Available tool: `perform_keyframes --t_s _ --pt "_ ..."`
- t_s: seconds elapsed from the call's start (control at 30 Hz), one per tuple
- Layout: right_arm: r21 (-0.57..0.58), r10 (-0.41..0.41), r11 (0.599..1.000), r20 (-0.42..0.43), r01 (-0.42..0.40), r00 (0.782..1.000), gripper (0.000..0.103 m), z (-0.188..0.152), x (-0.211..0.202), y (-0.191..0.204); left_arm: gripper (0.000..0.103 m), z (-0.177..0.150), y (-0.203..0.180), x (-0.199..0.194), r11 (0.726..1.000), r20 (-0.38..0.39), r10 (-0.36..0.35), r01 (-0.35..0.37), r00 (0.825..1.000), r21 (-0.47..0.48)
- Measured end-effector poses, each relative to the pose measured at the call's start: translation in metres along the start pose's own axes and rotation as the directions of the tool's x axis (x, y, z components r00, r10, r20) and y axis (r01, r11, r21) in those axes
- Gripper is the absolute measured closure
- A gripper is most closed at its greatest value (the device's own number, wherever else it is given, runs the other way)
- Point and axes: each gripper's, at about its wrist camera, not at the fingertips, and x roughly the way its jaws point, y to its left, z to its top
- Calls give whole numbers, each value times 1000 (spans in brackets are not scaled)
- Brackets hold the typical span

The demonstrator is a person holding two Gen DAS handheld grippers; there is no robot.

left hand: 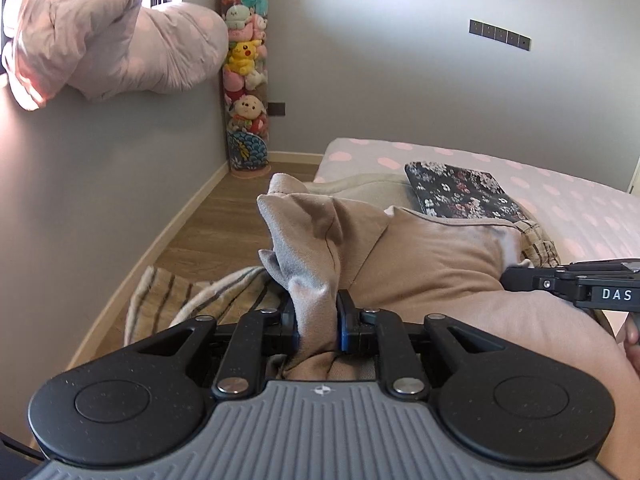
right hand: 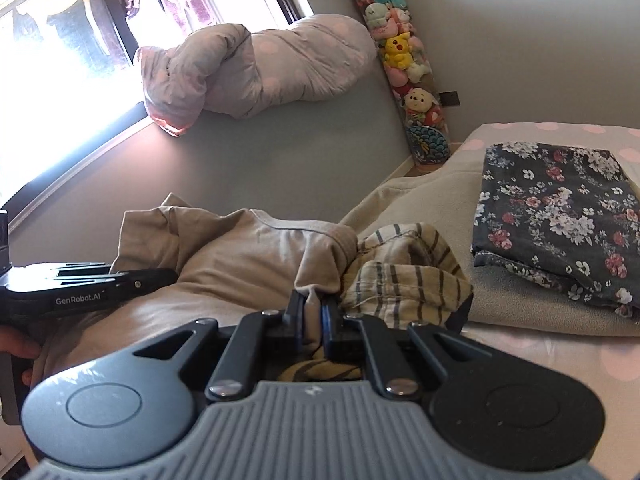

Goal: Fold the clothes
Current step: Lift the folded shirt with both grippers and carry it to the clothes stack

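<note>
A tan garment (left hand: 432, 264) is held up between both grippers, above the bed. My left gripper (left hand: 317, 320) is shut on a bunched edge of it. My right gripper (right hand: 312, 320) is shut on another edge of the same tan garment (right hand: 248, 256). The right gripper shows at the right in the left wrist view (left hand: 520, 278), and the left gripper at the left in the right wrist view (right hand: 160, 276). A striped yellow garment (right hand: 408, 280) lies crumpled just past the right gripper. A folded dark floral garment (right hand: 556, 220) lies on a beige cloth (right hand: 436, 196) on the bed.
The bed (left hand: 580, 200) has a pink-dotted sheet. A striped cloth (left hand: 188, 296) hangs at the bed's left side over the wood floor (left hand: 212, 232). A rolled duvet (right hand: 272, 72) lies on the window ledge. A tall tube of plush toys (left hand: 245, 80) stands in the corner.
</note>
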Motion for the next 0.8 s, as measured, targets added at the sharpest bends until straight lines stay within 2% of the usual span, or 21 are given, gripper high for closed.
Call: perform_keyframes --t_s 0.03,0.1,0.17,0.27,0.37,0.47,0.6,0.67,0.8 --pt "-1 8 1000 6 -8 1000 92 2 -4 0 84 3 1 -4 1000 7 6 -6 1000 2" --pt "2 13 1000 26 -13 1000 84 8 -14 1 76 8 1 -13 1000 23 29 -29 999 4" --pt "6 2 1000 53 -3 999 78 15 -27 2 75 12 2 -24 998 34 65 -65 997 6" --pt "-2 -19 1000 93 20 995 77 22 -48 3 75 16 8 -43 989 74 146 -145 986 -27" --pt "-70 -4 997 117 13 993 78 22 -69 13 75 15 12 -64 988 115 152 -146 982 -55" --pt "-189 30 982 123 -6 992 78 14 -84 33 75 11 2 -87 996 134 93 -91 987 -19" --pt "-346 83 938 116 -38 990 78 -2 -87 65 89 1 -20 -103 998 145 28 -36 989 57" --pt "-390 69 920 104 -23 992 79 -11 -84 76 91 -6 -26 -100 997 130 16 -25 991 67" --pt "-415 24 910 63 4 998 79 -23 -67 79 96 -23 -27 -83 996 82 48 -54 996 68"
